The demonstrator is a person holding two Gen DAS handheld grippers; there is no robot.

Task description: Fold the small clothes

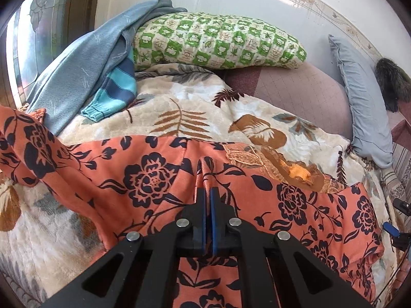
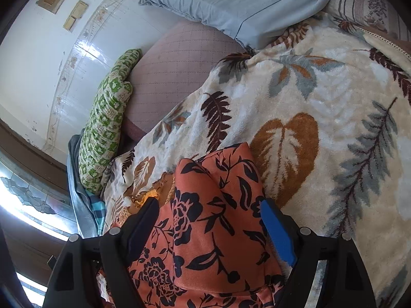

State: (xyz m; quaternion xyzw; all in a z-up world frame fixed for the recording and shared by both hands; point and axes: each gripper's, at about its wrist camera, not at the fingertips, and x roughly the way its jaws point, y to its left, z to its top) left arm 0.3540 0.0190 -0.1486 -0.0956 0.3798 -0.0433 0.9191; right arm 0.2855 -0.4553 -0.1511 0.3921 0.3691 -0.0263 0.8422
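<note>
Pinching a raised ridge of the orange floral garment (image 1: 154,174), the left gripper (image 1: 207,192) was clamped shut on it over the leaf-print blanket (image 1: 185,102).
Its hem ran out of frame, perhaps a dress; the right gripper (image 2: 209,205) stood wide apart, straddling a fold without pressing.

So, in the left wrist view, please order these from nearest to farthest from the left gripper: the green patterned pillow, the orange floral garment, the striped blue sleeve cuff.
1. Orange floral garment: pinched in the left gripper, directly in front.
2. Striped blue sleeve cuff: farther back on the leaf-print blanket, to the left.
3. Green patterned pillow: farthest, by the wall.
</note>
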